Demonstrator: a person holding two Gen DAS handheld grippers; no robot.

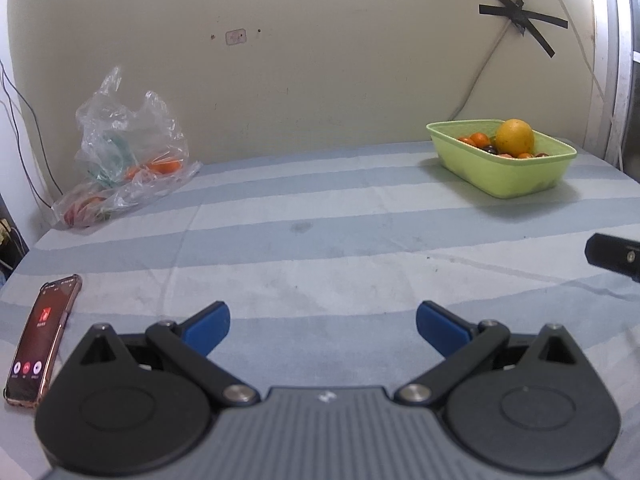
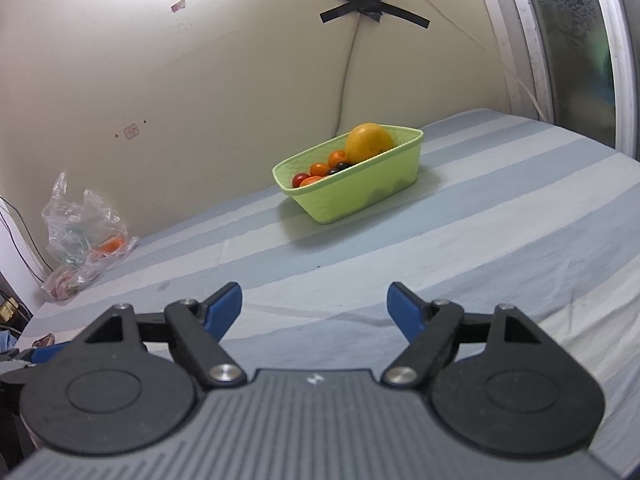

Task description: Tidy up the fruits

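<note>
A light green basket (image 1: 516, 178) (image 2: 360, 196) stands on the striped cloth near the wall. It holds a large yellow-orange fruit (image 1: 515, 137) (image 2: 369, 141), small orange fruits (image 1: 478, 139) (image 2: 319, 169) and dark ones (image 2: 341, 166). A clear plastic bag (image 1: 132, 152) (image 2: 80, 232) with orange fruit inside (image 1: 166, 167) (image 2: 110, 245) lies at the far left by the wall. My left gripper (image 1: 323, 326) is open and empty, low over the cloth. My right gripper (image 2: 315, 307) is open and empty, well short of the basket.
A phone (image 1: 40, 340) with a lit screen lies at the cloth's left edge. A black part of the right gripper (image 1: 614, 254) shows at the right edge of the left wrist view. Cables and black tape (image 2: 374, 4) hang on the wall. A window frame (image 2: 532, 40) stands at right.
</note>
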